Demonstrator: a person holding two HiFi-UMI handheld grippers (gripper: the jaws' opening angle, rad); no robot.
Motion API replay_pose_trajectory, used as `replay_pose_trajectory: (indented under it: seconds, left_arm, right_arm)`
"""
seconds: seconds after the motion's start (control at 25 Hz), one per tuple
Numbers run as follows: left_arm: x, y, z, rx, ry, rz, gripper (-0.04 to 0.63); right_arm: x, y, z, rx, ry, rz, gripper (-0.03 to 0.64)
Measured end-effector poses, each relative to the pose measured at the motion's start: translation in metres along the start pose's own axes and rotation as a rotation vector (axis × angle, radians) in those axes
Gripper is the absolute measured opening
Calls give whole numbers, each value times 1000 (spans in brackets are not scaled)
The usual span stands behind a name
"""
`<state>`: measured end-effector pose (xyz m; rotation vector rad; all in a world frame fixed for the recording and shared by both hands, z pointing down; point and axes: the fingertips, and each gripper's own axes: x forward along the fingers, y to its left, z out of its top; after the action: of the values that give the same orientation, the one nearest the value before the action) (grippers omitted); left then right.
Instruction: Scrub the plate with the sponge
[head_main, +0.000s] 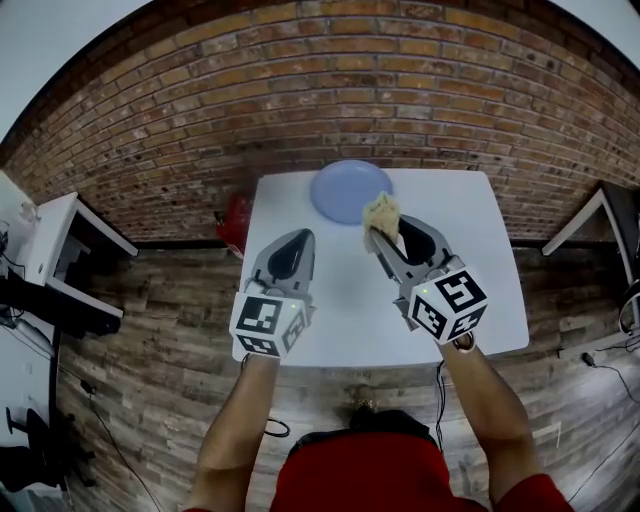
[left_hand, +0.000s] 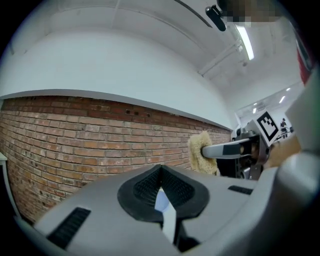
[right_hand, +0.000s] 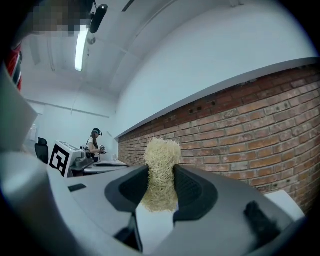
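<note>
A pale blue plate (head_main: 350, 190) lies at the far edge of the white table (head_main: 470, 290). My right gripper (head_main: 381, 228) is shut on a tan fibrous sponge (head_main: 382, 211), held raised just near and right of the plate. In the right gripper view the sponge (right_hand: 161, 172) stands pinched between the dark pads (right_hand: 196, 188) and sticks out past them. My left gripper (head_main: 294, 243) hangs over the table's left part with its jaws shut and nothing in them. In the left gripper view the left gripper (left_hand: 161, 186) points at the wall, with the sponge (left_hand: 201, 152) to its right.
A brick wall (head_main: 300, 110) rises straight behind the table. A red object (head_main: 236, 222) sits on the floor at the table's far left corner. White furniture (head_main: 60, 250) stands at the left, and a desk corner (head_main: 600, 215) at the right. A distant person (right_hand: 94, 144) appears in the right gripper view.
</note>
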<state>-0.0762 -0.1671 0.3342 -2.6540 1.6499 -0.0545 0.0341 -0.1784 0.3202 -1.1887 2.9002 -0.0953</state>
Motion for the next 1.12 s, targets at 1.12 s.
replay_pose_trajectory:
  seconds: [1.12]
  left_arm:
    - [155, 130, -66, -19, 168, 4, 14]
  right_arm:
    - [170, -101, -31, -22, 141, -37, 153]
